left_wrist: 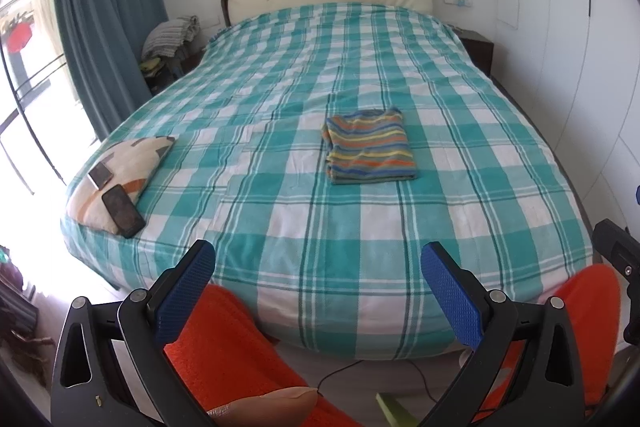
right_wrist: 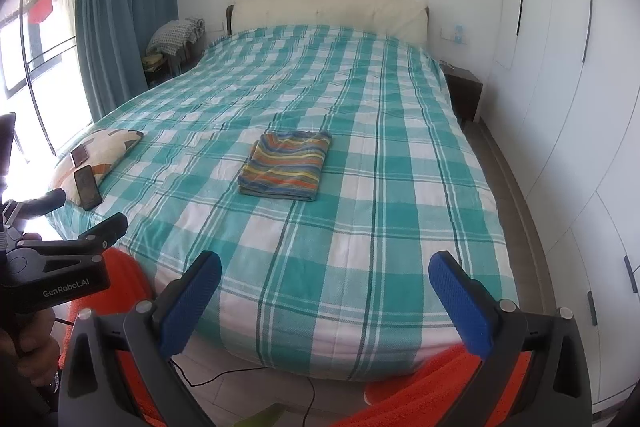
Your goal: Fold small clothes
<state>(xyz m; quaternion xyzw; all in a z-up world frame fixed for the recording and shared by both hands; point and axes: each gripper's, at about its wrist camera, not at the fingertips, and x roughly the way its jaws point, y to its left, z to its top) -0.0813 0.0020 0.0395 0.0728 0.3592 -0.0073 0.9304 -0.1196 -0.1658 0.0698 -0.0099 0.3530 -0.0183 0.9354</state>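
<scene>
A small striped garment (left_wrist: 370, 147) (right_wrist: 286, 165) in orange, yellow, blue and green lies folded into a neat rectangle near the middle of the bed. The bed (left_wrist: 280, 227) (right_wrist: 360, 227) carries a teal and white checked cover. My left gripper (left_wrist: 318, 267) is held back beyond the foot of the bed, open, with nothing between its blue pads. My right gripper (right_wrist: 326, 279) is also open and empty, well short of the garment. The left gripper's black body (right_wrist: 56, 267) shows at the left edge of the right wrist view.
A patterned cushion (left_wrist: 124, 163) (right_wrist: 102, 151) with two phones (left_wrist: 122, 211) on it lies at the bed's left side. Orange trouser legs (left_wrist: 224, 343) (right_wrist: 432, 387) stand at the bed's foot. A cable (right_wrist: 248, 375) runs on the floor. White wardrobes (right_wrist: 560, 107) line the right wall.
</scene>
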